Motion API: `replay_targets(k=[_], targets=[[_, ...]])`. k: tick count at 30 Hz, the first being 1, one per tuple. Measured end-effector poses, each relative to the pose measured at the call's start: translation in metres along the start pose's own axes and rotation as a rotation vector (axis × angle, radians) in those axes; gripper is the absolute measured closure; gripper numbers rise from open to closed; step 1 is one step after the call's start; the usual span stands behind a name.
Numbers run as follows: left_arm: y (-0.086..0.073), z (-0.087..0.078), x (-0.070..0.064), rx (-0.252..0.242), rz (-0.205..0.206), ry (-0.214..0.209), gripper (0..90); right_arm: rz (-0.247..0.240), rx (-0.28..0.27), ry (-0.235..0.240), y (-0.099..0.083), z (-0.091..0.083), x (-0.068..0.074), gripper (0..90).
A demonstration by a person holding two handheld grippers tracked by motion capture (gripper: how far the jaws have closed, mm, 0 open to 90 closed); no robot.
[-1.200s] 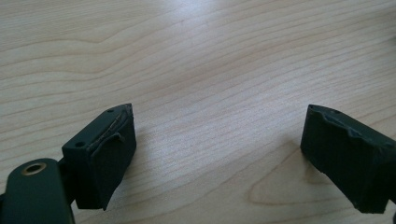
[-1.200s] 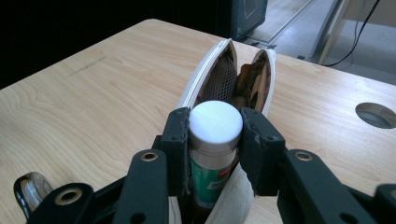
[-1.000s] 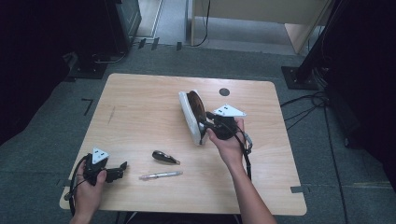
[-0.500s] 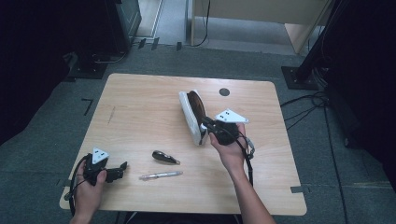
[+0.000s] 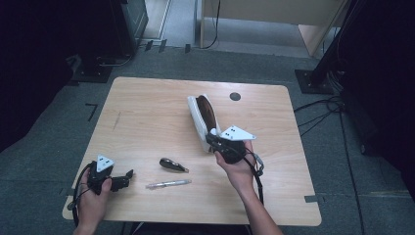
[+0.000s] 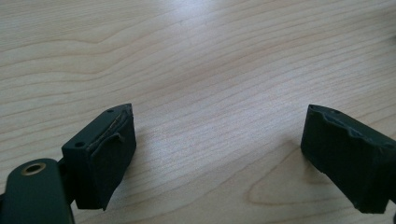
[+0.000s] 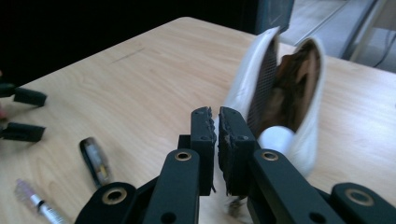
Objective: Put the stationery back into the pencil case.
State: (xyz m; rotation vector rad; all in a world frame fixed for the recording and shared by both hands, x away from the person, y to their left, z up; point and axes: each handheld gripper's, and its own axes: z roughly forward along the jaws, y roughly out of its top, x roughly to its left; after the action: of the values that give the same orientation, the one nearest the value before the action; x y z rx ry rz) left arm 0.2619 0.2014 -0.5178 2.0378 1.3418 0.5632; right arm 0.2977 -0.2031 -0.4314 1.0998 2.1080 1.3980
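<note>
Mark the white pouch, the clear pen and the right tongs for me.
white pouch (image 5: 198, 117): high view, on its white outer wall.
clear pen (image 5: 169, 184): high view, mid-barrel.
right tongs (image 7: 215, 135): right gripper view, between the closed tips, pinching the pouch's edge.

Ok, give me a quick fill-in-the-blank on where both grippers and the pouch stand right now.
1. The right gripper is pinching the near edge of the white ____.
2. The left gripper has its jaws ____, with bare table between them.
3. The clear pen lies nearer the person than the small ____ pen.
Missing words: pouch; open; black
</note>
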Motion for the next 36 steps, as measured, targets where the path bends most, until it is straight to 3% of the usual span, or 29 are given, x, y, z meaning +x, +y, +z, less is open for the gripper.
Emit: replay_targets(k=[19, 36], targets=[[0.000, 0.000, 0.000, 0.001, 0.001, 0.000, 10.6, -0.031, 0.092, 0.162, -0.046, 0.028, 0.028, 81.1], [0.000, 0.000, 0.000, 0.000, 0.000, 0.000, 10.6, -0.038, 0.148, 0.226, -0.058, 0.045, 0.037, 73.3]])
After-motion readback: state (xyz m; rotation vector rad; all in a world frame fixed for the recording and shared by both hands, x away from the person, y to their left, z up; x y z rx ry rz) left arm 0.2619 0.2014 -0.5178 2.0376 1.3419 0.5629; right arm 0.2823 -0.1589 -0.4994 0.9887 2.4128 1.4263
